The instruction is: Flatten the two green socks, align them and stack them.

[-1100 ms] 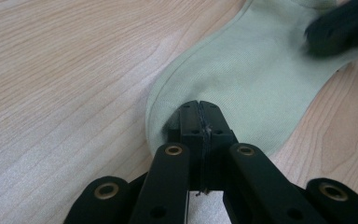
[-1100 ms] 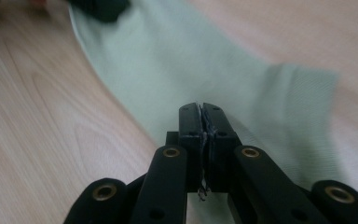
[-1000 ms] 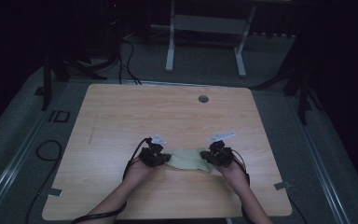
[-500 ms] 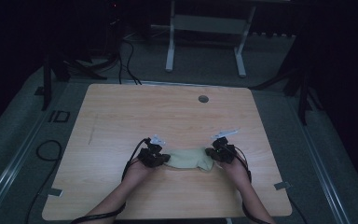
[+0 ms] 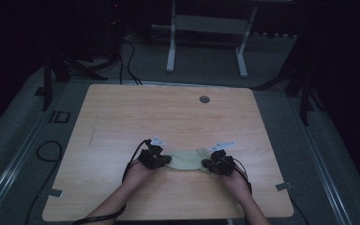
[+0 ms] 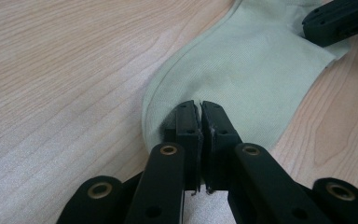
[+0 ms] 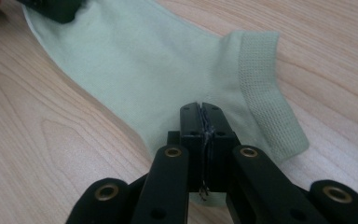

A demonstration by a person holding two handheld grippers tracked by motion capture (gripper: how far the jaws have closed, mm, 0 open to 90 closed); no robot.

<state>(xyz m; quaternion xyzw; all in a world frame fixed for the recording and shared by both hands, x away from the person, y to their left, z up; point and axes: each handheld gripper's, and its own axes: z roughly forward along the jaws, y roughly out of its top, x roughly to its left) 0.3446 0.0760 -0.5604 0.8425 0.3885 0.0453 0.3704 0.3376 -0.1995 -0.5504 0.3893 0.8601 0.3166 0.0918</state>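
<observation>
A: High view. What differs from a second ago?

B: The pale green sock (image 5: 187, 158) lies flat on the worktop (image 5: 122, 117), near its near edge, and now looks more stretched out between the two hands than it did then. The left gripper (image 5: 165, 161) holds its left end, the right gripper (image 5: 207, 164) its right end; the right hand has shifted slightly outward. Judged from this, the sock is being pulled smooth, ready for folding or laying out.

A: Left gripper view?

B: The jaws are pressed together on the sock (image 6: 242, 79) at its rounded toe edge, pinching the fabric. The right gripper (image 6: 340, 21) shows at the far end.

A: Right gripper view?

B: Jaws likewise pinch the sock (image 7: 149, 70), just beside the ribbed cuff (image 7: 265, 93).

A: Room to move?

B: Bare wood spreads left, right and far; only the near edge is close to the wrists.
</observation>
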